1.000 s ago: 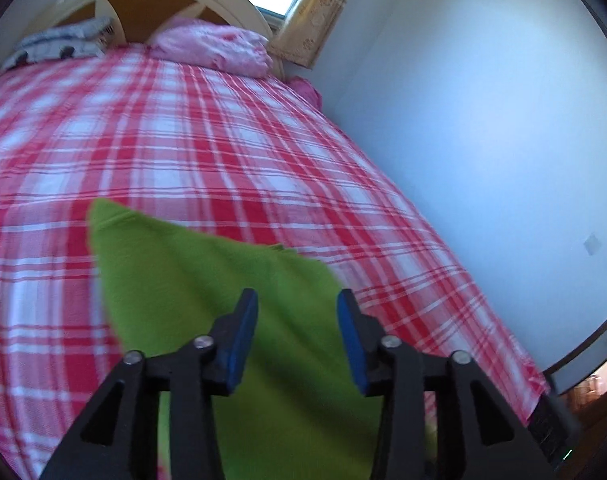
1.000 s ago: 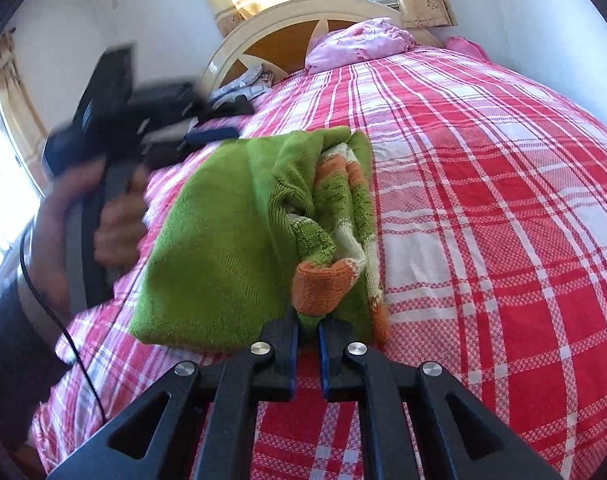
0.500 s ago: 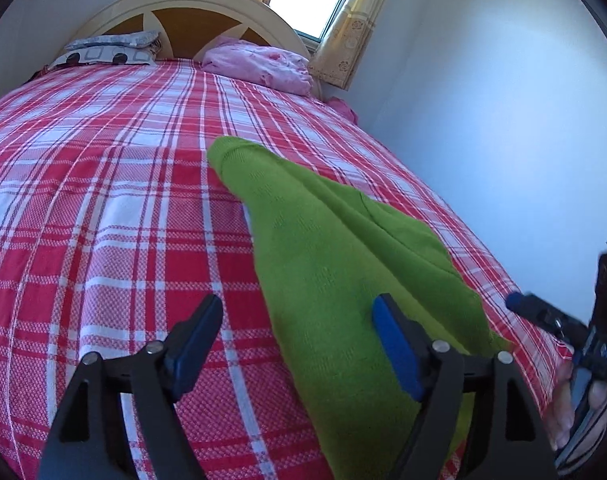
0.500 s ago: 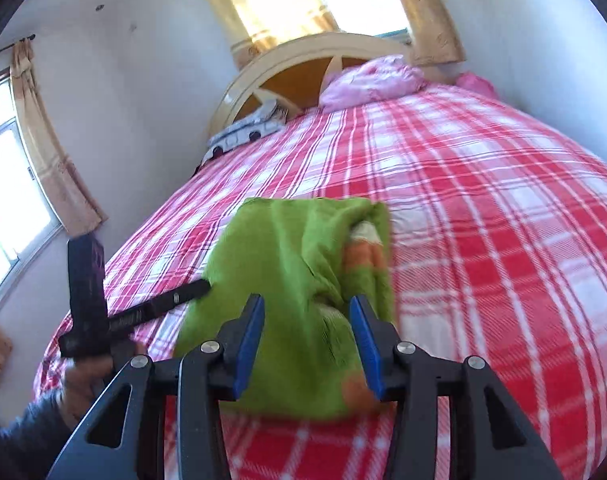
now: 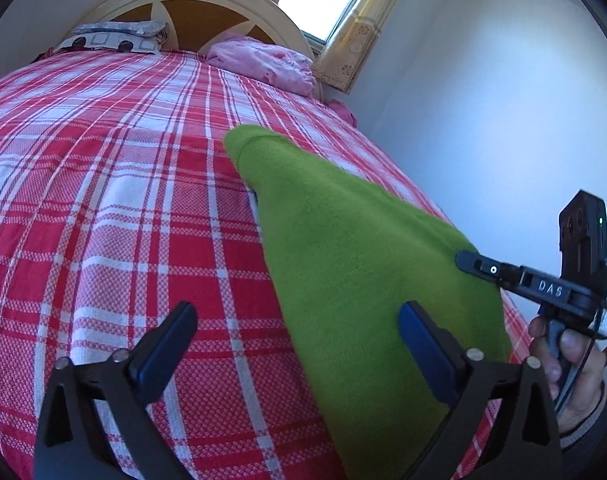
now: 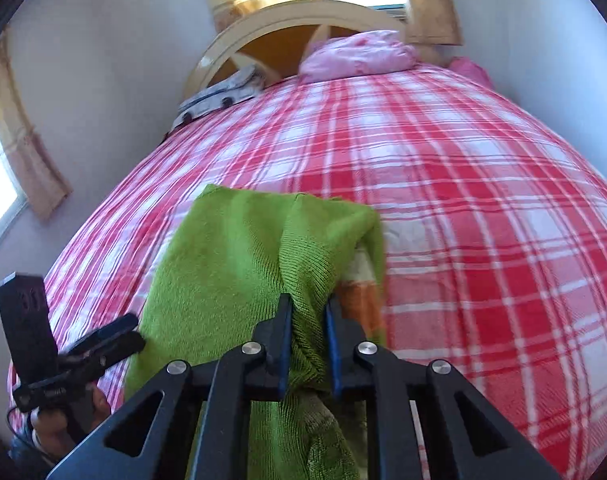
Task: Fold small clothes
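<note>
Two claws: your right claw (image 6: 308,312) is closing on a bunched fold of the green sweater (image 6: 239,256); your left claw (image 5: 299,344), opening wide, straddles its left edge on the bed (image 5: 103,184).

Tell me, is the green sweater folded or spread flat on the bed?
Folded. The green sweater lies doubled over, a bunched fold between the closing right gripper.

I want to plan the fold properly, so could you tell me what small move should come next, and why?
Probably bring the left tool onto the green sweater's near edge and close. Its jaws are opening with nothing between them, while the right tool is closing on a bunched fold, so that side alone is held above the plaid bedspread.
</note>
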Available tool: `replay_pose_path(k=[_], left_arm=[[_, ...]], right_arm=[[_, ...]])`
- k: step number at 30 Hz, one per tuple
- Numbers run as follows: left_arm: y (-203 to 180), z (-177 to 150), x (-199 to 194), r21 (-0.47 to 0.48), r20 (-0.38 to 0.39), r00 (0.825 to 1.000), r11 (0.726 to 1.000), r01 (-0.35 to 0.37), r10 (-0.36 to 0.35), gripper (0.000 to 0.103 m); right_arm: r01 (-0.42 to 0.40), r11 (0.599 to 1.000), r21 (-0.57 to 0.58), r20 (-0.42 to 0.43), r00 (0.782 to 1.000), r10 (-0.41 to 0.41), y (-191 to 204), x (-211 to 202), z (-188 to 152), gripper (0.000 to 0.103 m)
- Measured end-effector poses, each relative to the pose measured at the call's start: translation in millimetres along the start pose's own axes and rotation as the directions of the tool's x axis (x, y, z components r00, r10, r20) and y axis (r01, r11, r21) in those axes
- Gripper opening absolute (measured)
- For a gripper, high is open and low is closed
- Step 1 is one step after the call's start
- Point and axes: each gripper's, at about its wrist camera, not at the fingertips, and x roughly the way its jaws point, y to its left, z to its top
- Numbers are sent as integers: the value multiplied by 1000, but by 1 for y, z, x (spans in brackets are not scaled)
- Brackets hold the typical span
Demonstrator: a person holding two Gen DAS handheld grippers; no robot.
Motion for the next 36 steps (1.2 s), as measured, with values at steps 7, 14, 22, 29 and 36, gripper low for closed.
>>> replay_pose_path(k=[7,14,22,29,36], left_arm=[[-4,-2,7,31,-47,998,999,-34,36,103],[-4,-3,7,20,-49,998,999,-28,28,103],[-4,-2,10,14,-60,998,1000,-24,25,103],[-7,-6,-2,30,-29,998,998,-55,56,103],[-3,-9,-2,9,-50,997,999,-51,51,103]], right_arm=[[12,995,100,-88,996,-3,-26,18,-10,33],[-43,992,-118,10,999,45,28,-6,8,49],[77,991,-111,-162,982,-95,20,58,11,48],[16,946,-323,-76,996,-43,96,40,6,48],[-11,972,-236,-215,976,-41,73,86,20,49]])
